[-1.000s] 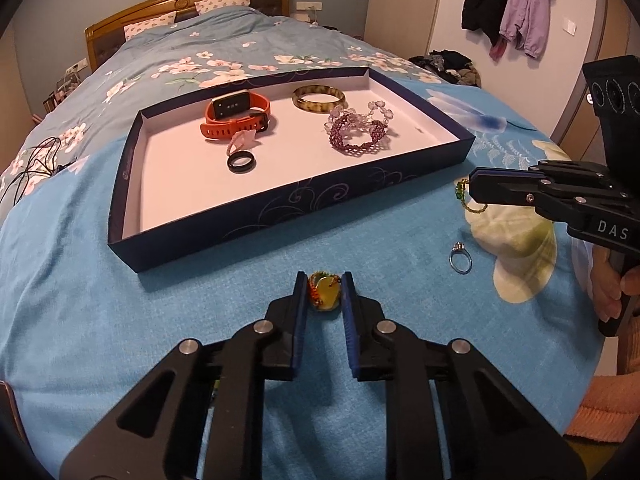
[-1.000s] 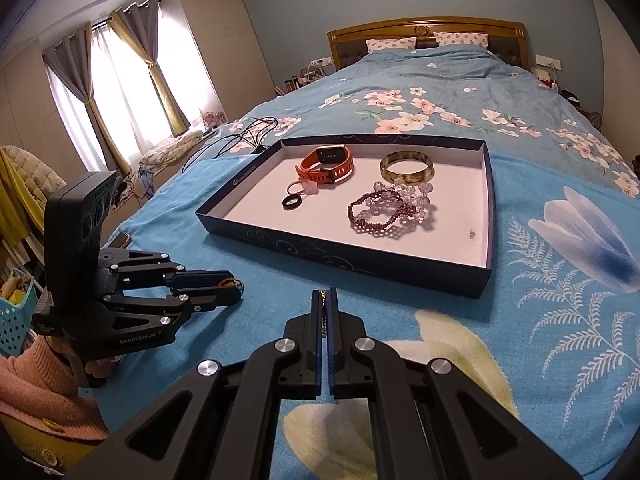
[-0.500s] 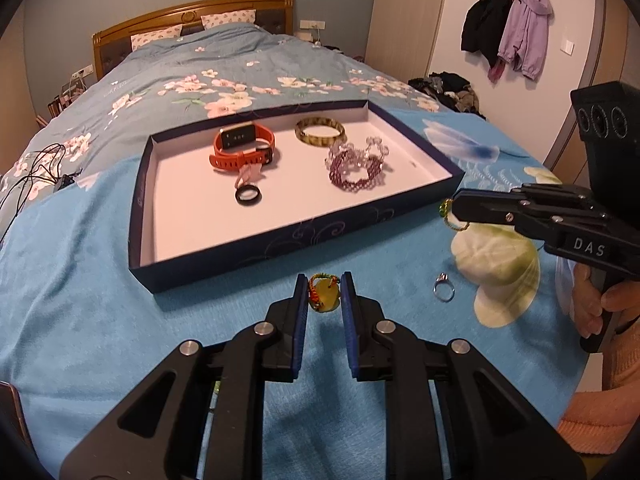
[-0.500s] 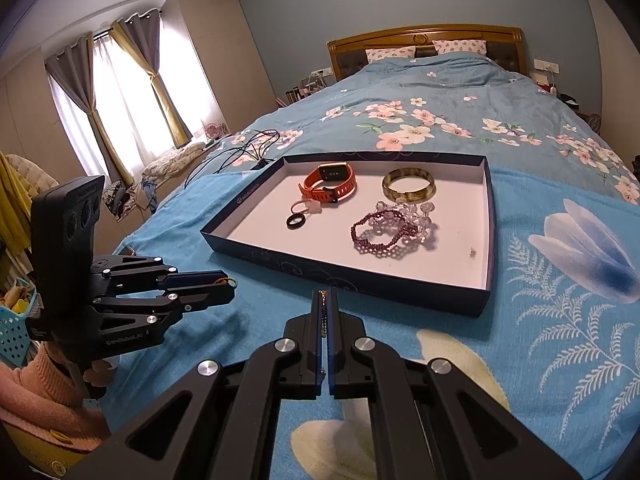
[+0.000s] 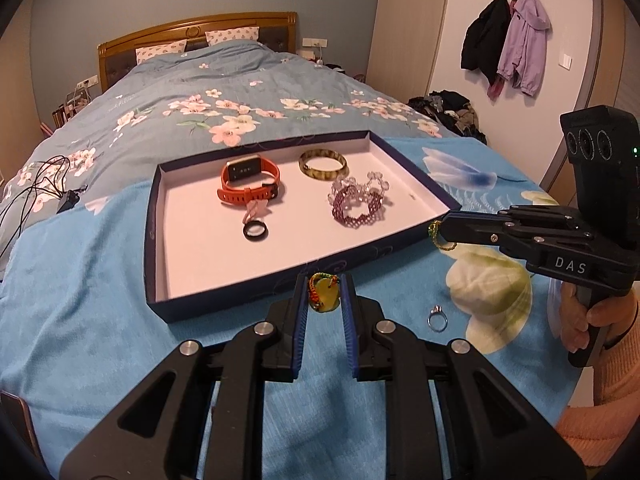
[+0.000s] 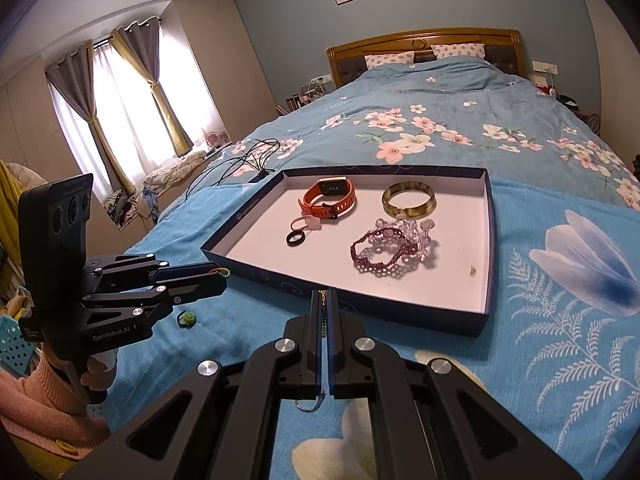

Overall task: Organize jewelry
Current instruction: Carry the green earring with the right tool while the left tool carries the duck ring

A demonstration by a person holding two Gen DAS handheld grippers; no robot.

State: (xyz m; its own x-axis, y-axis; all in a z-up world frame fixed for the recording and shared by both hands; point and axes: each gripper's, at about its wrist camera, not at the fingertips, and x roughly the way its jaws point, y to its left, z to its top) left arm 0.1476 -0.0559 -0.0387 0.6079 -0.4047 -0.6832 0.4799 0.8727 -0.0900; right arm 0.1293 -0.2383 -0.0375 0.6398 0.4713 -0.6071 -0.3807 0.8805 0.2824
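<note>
Both claws have lifted and moved in toward the tray [image 5: 224, 304] over the last second. Your left claw [image 5: 323, 294] is clamped on a yellow pendant [image 5: 325, 295]; your right claw [image 6: 325, 312] is pinched tight on a beaded chain [image 5: 439, 236]. Both pieces are airborne, just short of the tray's near wall, so drop-off looks next. Ahead, the tray holds an orange watch [image 5: 249, 184], bangle [image 5: 323, 164], purple bracelet [image 5: 357, 202] and black ring [image 5: 255, 231]. A silver ring [image 5: 436, 317] lies on the bed [image 5: 100, 320], right of your left claw.
</note>
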